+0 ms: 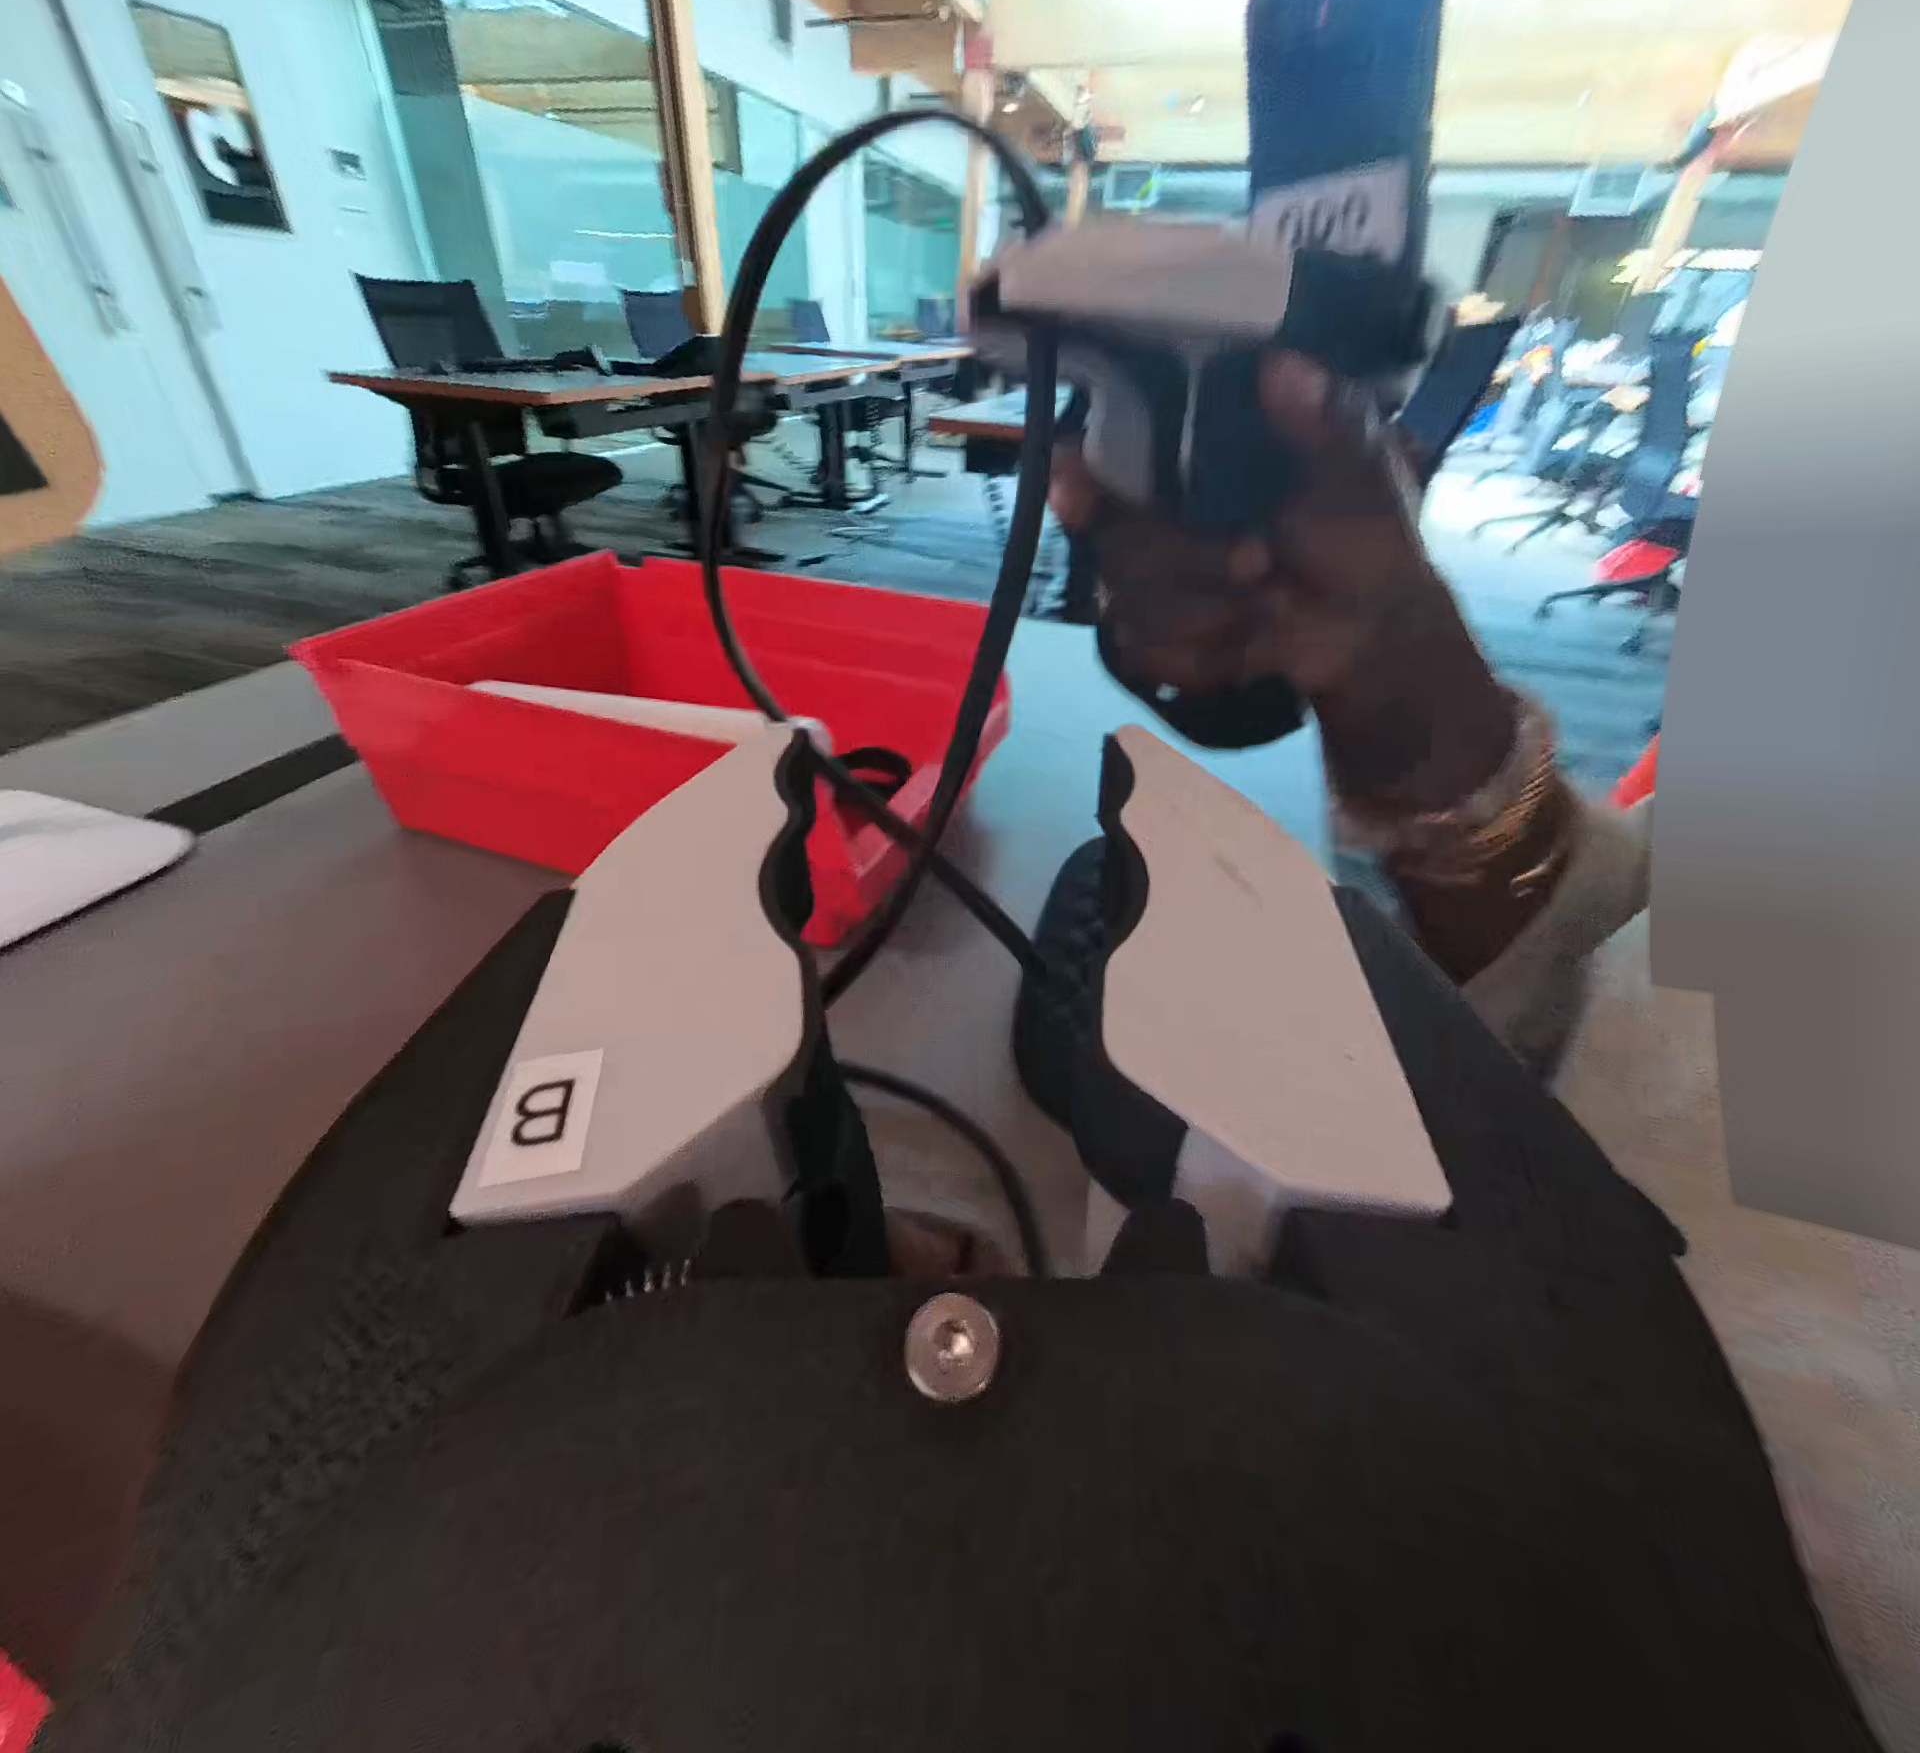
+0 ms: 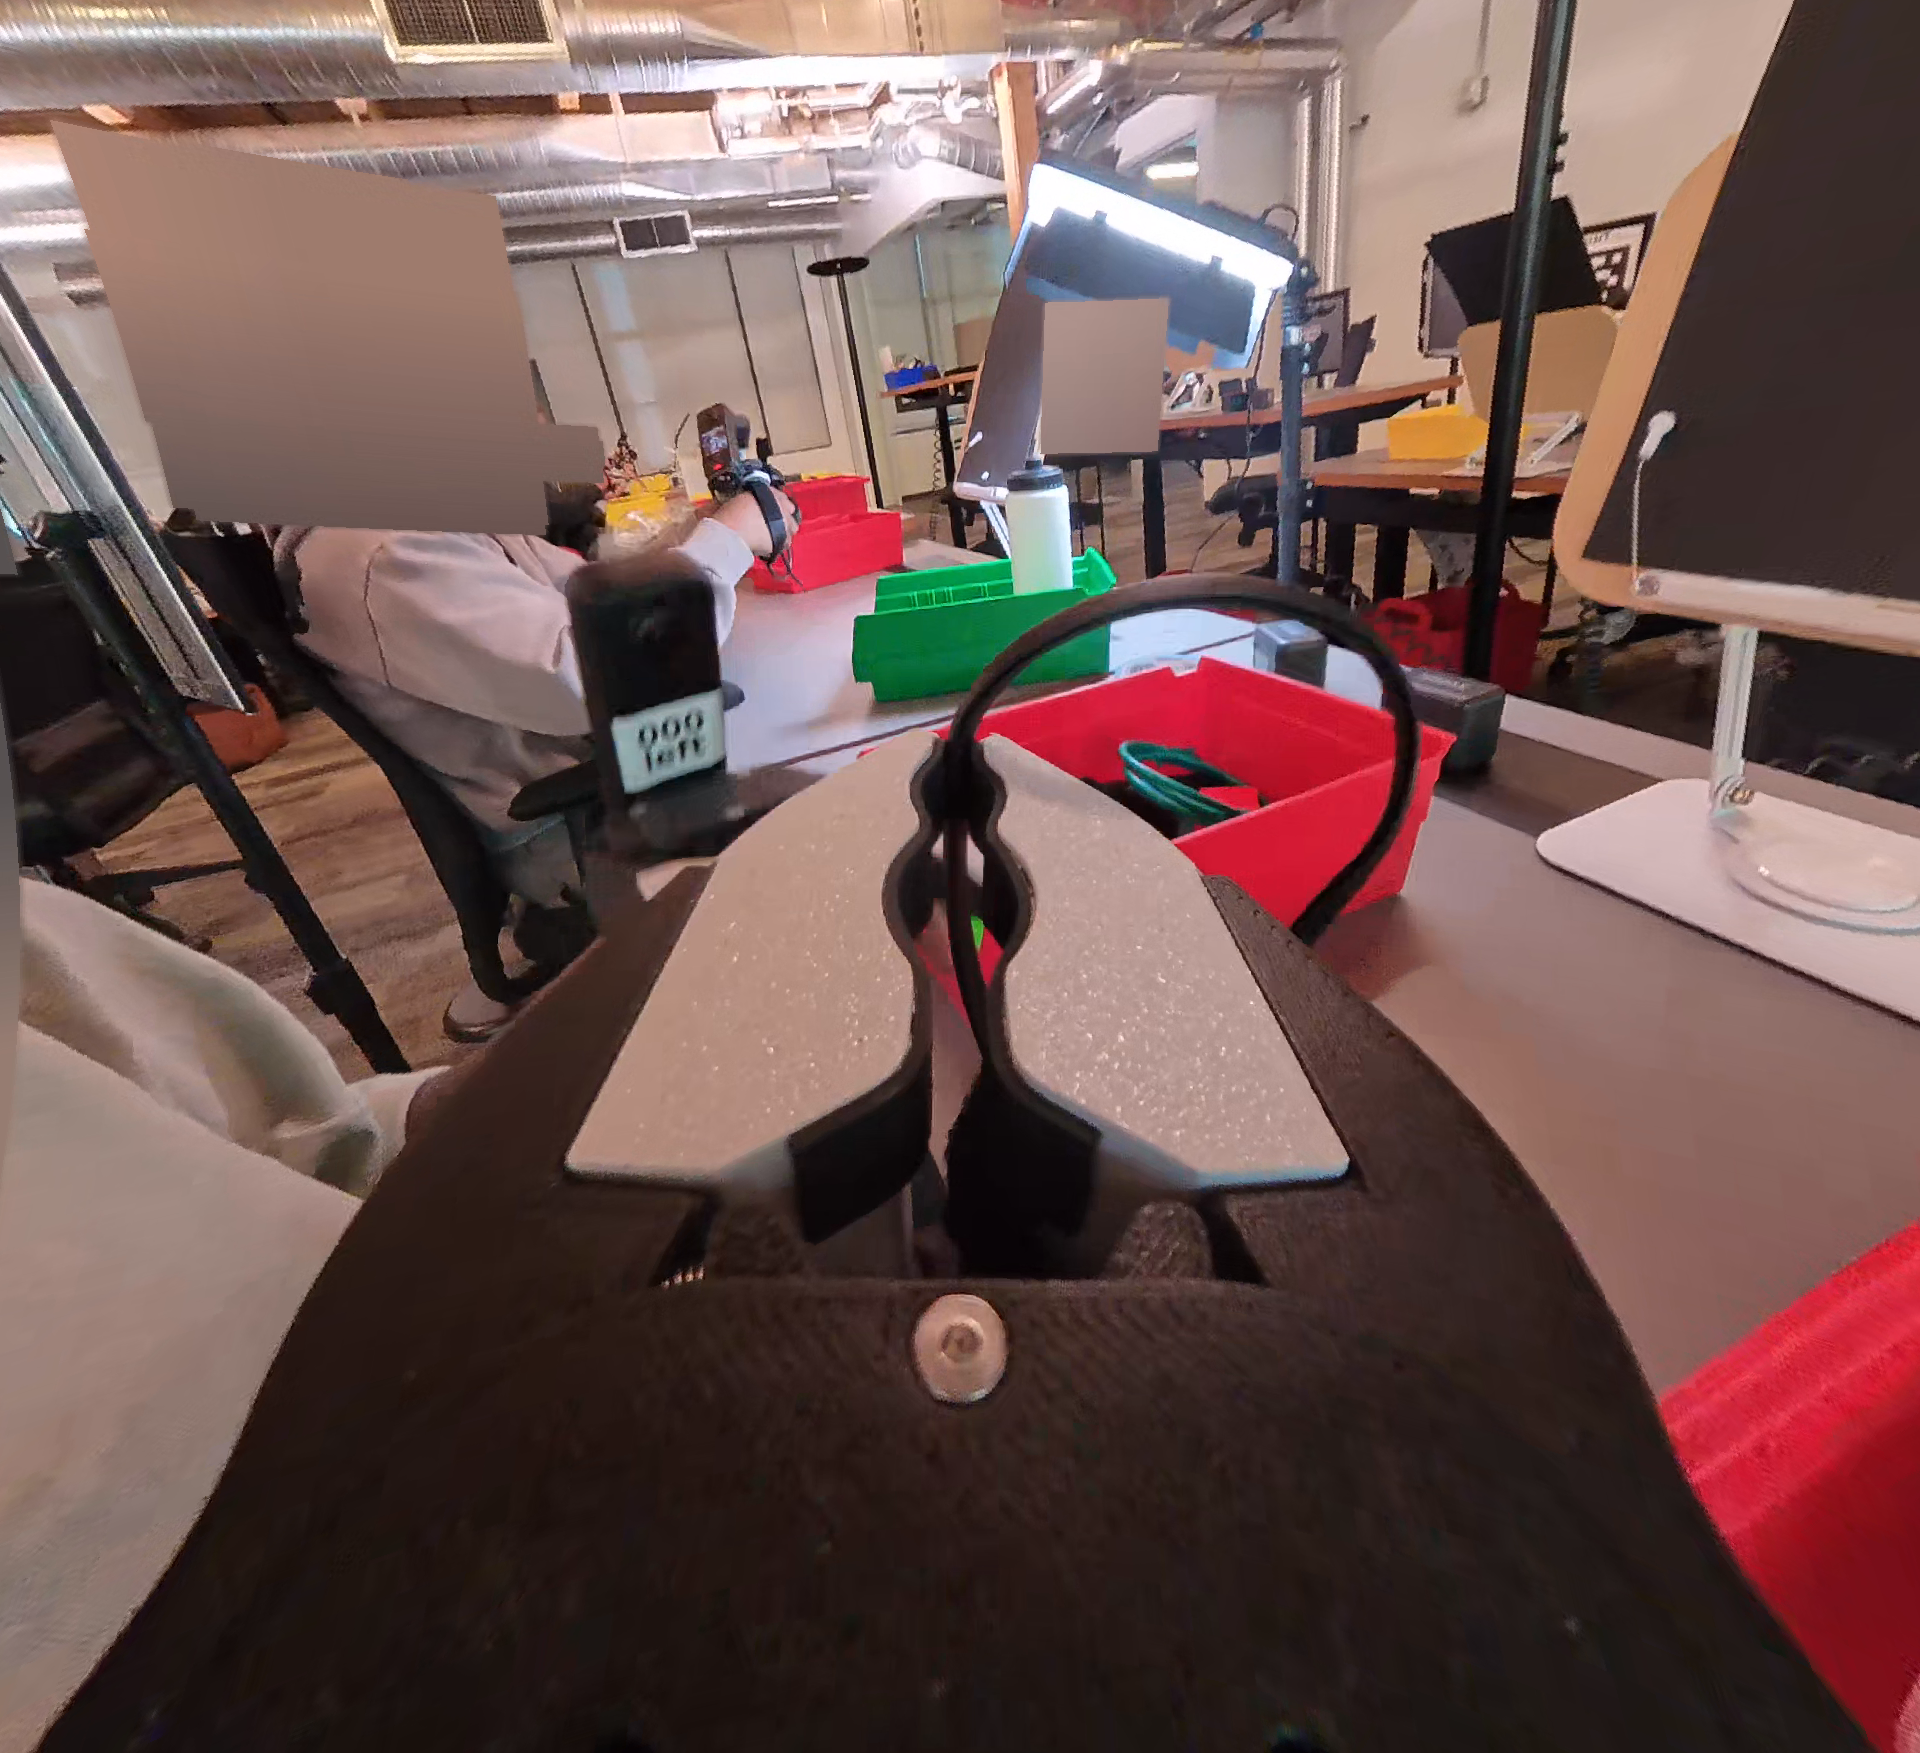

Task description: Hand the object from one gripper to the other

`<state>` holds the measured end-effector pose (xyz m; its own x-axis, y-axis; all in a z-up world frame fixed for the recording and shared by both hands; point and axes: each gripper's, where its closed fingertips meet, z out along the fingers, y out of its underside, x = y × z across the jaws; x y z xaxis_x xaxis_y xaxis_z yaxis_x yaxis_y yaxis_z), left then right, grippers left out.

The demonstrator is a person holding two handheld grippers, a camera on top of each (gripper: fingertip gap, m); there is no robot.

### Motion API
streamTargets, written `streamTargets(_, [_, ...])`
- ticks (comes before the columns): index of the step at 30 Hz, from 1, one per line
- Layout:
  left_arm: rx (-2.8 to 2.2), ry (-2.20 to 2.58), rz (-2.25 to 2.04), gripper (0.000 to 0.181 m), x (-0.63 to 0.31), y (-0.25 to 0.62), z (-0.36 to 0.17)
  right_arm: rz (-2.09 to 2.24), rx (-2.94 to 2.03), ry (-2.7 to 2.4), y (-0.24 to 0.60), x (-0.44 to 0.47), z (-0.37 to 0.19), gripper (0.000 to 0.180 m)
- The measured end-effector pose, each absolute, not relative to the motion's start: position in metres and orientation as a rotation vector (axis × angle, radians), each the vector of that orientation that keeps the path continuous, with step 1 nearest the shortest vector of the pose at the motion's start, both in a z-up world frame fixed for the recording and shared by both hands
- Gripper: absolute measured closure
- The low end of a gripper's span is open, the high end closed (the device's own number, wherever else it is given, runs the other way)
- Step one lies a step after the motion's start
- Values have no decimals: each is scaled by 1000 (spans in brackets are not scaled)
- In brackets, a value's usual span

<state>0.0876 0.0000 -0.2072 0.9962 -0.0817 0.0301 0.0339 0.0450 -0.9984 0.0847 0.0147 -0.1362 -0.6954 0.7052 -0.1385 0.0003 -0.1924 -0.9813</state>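
A black cable [image 2: 1195, 589] is pinched between the fingertips of my right gripper [image 2: 961, 758], which is shut on it. The cable arcs up and right in a loop, then drops toward the table. In the left wrist view the right gripper [image 1: 992, 301] is held in a hand at the upper right, and the cable [image 1: 997, 623] hangs from it in a loop. Two strands pass down between the jaws of my left gripper [image 1: 956, 753], which is open, close to its left finger [image 1: 675, 955].
A red bin [image 1: 520, 695] stands on the dark table just beyond the grippers; it [image 2: 1309, 737] holds a green cable [image 2: 1174, 778]. A green bin [image 2: 966, 628] with a white bottle [image 2: 1039, 524] stands farther back. A white stand base [image 2: 1704, 872] is at the right. A person sits at the left. One gripper's finger ends stand about 7 cm off the other's.
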Motion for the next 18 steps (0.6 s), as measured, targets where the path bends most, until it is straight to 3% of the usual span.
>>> streamTargets(8, [-1631, 191, 266, 152, 88, 29, -231, 1970, -750, -1586, 15, 96, -111, 177])
streamTargets(16, [-1585, 249, 374, 152, 91, 39, -220, 2017, -724, -1596, 12, 103, -103, 177])
streamTargets(18, [-1588, 247, 363, 167, 91, 42, -220, 2034, -716, -1597, 10, 105, -101, 177])
